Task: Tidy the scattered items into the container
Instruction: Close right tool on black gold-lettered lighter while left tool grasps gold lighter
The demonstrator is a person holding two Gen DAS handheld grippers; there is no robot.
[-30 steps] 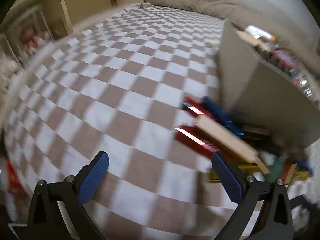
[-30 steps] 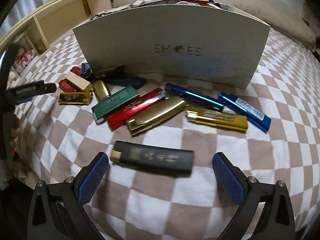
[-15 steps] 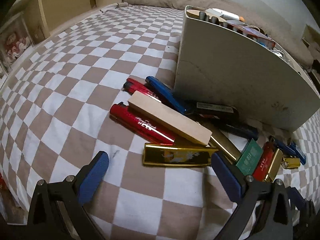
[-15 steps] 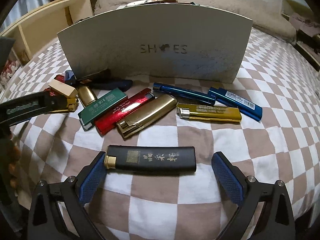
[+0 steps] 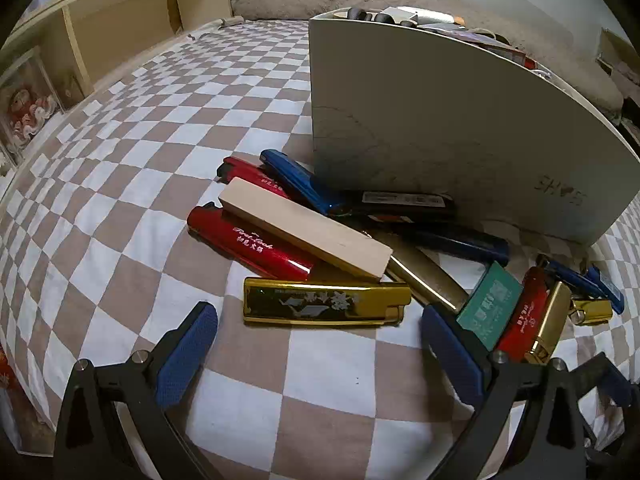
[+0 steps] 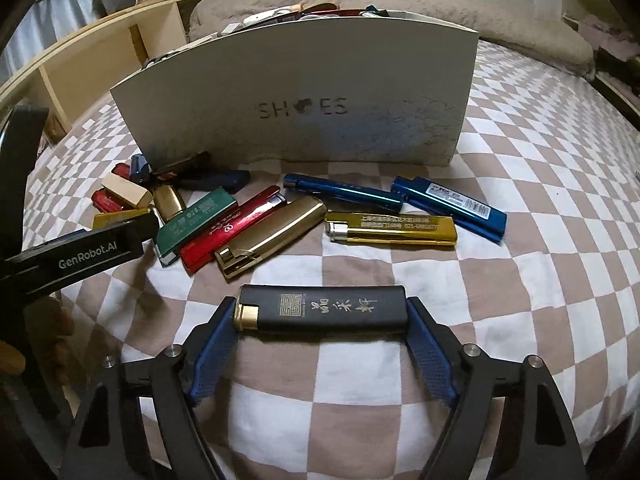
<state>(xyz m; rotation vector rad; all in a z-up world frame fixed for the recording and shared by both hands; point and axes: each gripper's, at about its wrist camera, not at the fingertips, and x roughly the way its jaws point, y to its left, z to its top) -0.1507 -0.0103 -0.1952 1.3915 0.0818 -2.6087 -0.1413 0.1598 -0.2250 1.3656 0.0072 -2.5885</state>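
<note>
While the left wrist view holds a pile of lighters at the near corner of the shoe box (image 5: 460, 128), the left gripper (image 5: 318, 340) has drifted closer to that corner and now hangs with jaws wide and empty just in front of the gold lighter (image 5: 326, 306), which lies on the checked bed cover (image 5: 120, 160) in front of the box beside a red lighter (image 5: 248, 242) and a pale block (image 5: 304, 230).

From the right wrist view, the right gripper (image 6: 322, 318) has just been closing, and its blue pads now press both ends of the black lighter (image 6: 324, 308), well in front of the box's lettered wall. That grasp looks made, so lifting it over the wall is likely next.
</note>
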